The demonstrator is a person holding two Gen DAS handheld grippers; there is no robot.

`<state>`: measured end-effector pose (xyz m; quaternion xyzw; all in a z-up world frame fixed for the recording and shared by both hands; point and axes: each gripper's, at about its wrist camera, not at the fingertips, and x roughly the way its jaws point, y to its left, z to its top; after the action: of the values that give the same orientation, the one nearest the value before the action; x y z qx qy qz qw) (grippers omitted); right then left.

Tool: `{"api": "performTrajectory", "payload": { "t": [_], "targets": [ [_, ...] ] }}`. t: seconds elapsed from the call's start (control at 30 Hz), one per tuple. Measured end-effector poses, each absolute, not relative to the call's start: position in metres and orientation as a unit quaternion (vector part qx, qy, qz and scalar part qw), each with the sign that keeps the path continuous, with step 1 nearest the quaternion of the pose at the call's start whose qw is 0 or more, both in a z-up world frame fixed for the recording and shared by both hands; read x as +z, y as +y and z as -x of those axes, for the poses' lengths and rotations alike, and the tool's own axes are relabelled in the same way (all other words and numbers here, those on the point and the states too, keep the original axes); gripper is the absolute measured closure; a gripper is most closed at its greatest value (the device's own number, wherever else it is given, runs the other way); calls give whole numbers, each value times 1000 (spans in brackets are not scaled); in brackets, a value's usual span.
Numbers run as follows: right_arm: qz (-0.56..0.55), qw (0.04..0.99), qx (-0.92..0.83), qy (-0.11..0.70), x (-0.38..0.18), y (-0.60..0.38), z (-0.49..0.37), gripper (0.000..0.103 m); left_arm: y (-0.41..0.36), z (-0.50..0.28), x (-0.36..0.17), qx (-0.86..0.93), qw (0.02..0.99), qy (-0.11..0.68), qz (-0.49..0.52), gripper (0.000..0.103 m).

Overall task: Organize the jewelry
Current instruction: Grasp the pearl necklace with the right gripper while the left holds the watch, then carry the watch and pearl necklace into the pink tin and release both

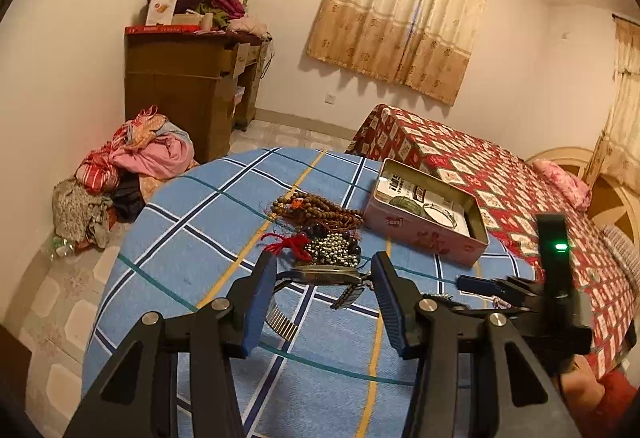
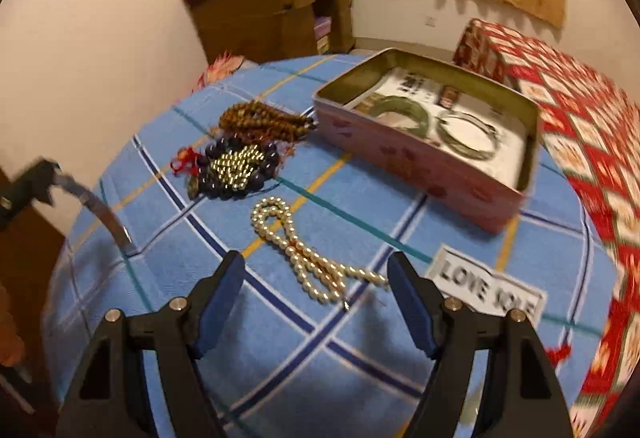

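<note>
Watch (image 1: 320,274) sits clamped, it seems, in the left tool (image 1: 324,278); right tool (image 2: 316,278) gapes wide above the pearls (image 2: 296,250), touching nothing.

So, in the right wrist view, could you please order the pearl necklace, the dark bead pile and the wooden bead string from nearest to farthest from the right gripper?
1. Pearl necklace, on the cloth just ahead of the right gripper.
2. Dark bead pile, farther back, to the left.
3. Wooden bead string, farthest, beside the tin.
</note>
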<state>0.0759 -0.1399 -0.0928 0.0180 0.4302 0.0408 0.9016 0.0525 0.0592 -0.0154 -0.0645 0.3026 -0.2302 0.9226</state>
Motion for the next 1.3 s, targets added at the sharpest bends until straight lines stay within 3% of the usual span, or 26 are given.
{"api": "performTrajectory", "payload": {
  "t": [0.07,0.23,0.33,0.4,0.53,0.8,1.1,1.3],
  "targets": [
    [-1,896,41,441,-100,-135,-84,33,59,-53,-15,-232,923,301,62,54],
    [19,886,44,461,-113,-131,-94,34,60,-52,-13,-236,924,296,60,53],
    [39,885,49,461,-111,-127,-93,57,58,-51,-12,-235,925,294,55,54],
    [42,882,47,466,-109,-124,-93,85,57,-49,-12,-236,925,294,54,54],
    [17,879,42,474,-108,-129,-89,87,56,-45,-10,-236,925,294,50,53],
    [-167,893,78,411,-60,-163,-39,87,55,-35,-4,-239,927,286,46,53],
    [-208,914,82,340,-15,-170,-3,87,39,-22,6,-266,924,271,34,53],
    [-212,912,72,344,-26,-177,1,87,26,-20,2,-279,919,279,27,53]
  ]
}}
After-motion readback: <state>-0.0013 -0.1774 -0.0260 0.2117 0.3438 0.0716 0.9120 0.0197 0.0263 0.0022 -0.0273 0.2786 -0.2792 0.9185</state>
